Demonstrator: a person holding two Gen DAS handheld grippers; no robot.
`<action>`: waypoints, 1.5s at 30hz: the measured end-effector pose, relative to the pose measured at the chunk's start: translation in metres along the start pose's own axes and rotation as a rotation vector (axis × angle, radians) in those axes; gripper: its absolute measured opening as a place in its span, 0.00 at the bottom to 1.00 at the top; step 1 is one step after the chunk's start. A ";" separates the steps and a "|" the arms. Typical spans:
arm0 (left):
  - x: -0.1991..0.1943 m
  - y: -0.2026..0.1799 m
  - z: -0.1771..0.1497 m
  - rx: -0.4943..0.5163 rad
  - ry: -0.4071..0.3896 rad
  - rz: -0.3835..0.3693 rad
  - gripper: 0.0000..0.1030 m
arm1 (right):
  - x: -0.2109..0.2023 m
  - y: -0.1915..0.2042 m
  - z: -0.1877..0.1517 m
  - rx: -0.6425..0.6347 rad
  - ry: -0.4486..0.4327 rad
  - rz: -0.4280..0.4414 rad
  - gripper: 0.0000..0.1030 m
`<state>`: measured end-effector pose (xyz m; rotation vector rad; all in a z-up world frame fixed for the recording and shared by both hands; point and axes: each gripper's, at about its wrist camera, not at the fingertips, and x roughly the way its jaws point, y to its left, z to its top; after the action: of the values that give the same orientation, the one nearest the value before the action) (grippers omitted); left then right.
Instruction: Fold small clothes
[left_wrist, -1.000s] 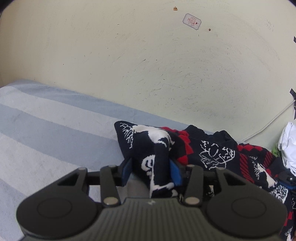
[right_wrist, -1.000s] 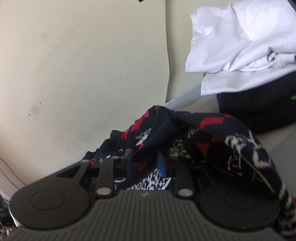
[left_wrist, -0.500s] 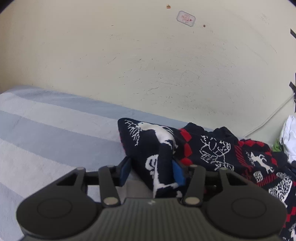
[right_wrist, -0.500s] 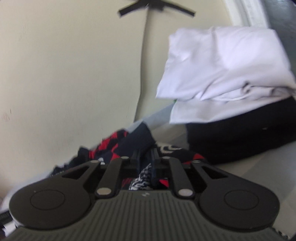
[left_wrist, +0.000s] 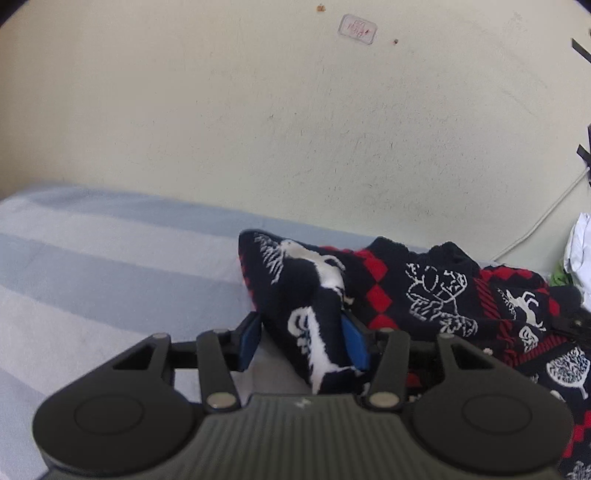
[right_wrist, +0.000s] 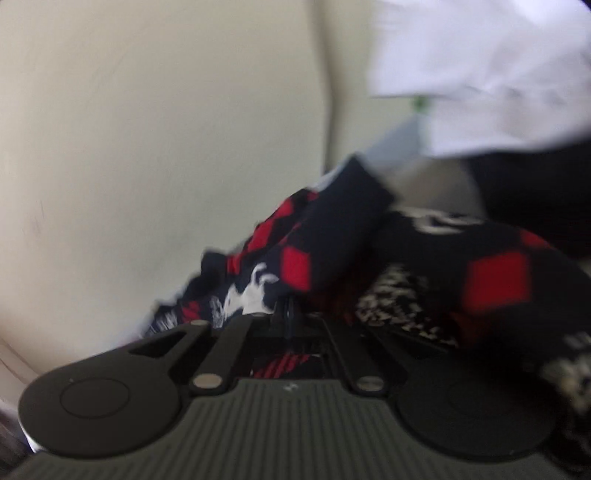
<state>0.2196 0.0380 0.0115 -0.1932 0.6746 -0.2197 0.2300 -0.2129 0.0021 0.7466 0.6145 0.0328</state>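
Note:
A dark navy knit sweater with red diamonds and white reindeer lies crumpled on the striped bed sheet by the wall. My left gripper has one thick fold of it standing between its blue pads, and the fold fills the gap at the tips. In the blurred right wrist view the sweater is heaped just ahead. My right gripper is closing, its fingers drawn together under the sweater's edge. No cloth shows between them.
A cream wall stands close behind the bed, with a white cable running down it. A pile of white clothes sits on a black garment to the right of the sweater. To the left stretches the striped sheet.
The right gripper's jaws have come together; the fold they pinched a second ago no longer shows between them. Its view has swung and blurred. The left jaws stand a little wider around their fold.

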 end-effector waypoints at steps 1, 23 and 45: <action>-0.001 0.003 0.000 -0.012 -0.008 -0.008 0.46 | -0.015 0.004 0.001 -0.021 -0.018 -0.029 0.07; -0.036 -0.004 -0.006 0.013 -0.180 -0.171 0.55 | -0.196 -0.047 -0.081 -0.344 -0.117 -0.227 0.09; -0.015 0.012 -0.004 -0.081 -0.090 -0.112 0.57 | -0.137 0.105 0.080 -0.101 -0.050 0.090 0.07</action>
<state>0.2073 0.0525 0.0139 -0.3176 0.5842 -0.2896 0.1795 -0.2184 0.1849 0.6746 0.5278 0.1270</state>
